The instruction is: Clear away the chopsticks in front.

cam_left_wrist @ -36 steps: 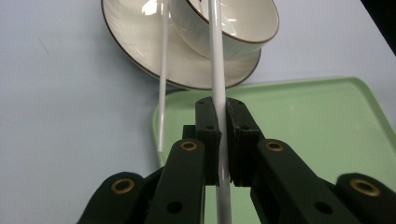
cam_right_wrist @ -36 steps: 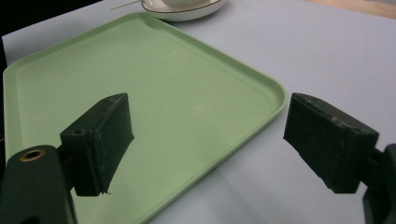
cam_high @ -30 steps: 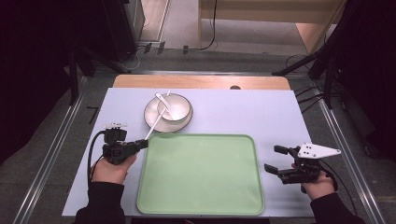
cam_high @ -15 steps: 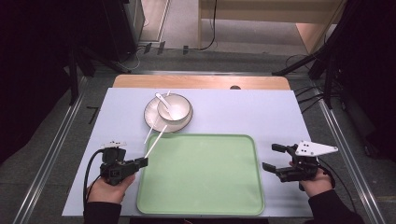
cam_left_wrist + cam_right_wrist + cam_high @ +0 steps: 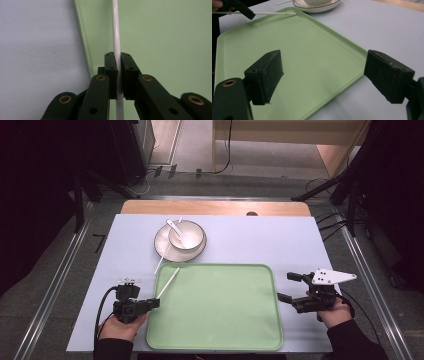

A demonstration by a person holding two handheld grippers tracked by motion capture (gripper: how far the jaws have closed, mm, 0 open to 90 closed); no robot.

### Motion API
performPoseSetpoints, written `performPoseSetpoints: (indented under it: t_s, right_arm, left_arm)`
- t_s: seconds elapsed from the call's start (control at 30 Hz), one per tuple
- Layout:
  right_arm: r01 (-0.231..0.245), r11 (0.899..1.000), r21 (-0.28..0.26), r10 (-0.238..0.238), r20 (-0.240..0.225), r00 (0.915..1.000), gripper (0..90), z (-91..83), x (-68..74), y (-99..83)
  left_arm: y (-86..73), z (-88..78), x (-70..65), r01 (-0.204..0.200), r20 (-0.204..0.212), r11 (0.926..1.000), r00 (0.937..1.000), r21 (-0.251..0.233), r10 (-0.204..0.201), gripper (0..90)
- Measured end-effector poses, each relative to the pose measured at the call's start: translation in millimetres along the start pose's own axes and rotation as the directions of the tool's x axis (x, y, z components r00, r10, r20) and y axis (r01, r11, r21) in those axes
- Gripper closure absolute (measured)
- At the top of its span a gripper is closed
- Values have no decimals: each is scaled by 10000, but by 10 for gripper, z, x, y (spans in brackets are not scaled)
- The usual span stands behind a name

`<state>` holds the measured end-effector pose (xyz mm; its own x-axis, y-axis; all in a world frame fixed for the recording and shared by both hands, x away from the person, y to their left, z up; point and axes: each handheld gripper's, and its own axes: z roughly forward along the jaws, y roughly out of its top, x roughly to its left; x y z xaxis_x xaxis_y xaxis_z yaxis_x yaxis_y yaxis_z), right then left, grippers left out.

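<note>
The white chopstick [image 5: 116, 30] is cut off by the picture's top edge; the bowl [image 5: 317, 2] too.

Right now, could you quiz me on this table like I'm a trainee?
1. True or false: the left claw is clamped on a white chopstick.
2. What lies in the bowl? A) a white spoon B) a fork C) a knife
3. Fill in: the right claw stands ____ beside the green tray.

Key
1. True: its jaws pinch the chopstick, which sticks out above the tray's left edge.
2. A: the spoon rests in the bowl, which sits on a plate; a second chopstick lies by the plate.
3. Open, holding nothing.
</note>
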<state>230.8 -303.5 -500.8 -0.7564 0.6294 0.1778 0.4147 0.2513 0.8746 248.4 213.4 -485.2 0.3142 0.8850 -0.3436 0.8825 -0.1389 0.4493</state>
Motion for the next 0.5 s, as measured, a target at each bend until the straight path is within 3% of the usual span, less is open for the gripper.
performPoseSetpoints:
  t_s: [0.17, 0.5]
  right_arm:
    - [-6, 10000, -44, 7, 35, 10000, 162, -8, 1, 4]
    - [24, 10000, -25, -24, 20, 10000, 162, -2, 4, 4]
  left_arm:
    - [33, 147, -56, -324, -149, 9983, 9993, 495, 332, 852]
    - [52, 265, -113, -530, -84, 9967, 9985, 610, 536, 844]
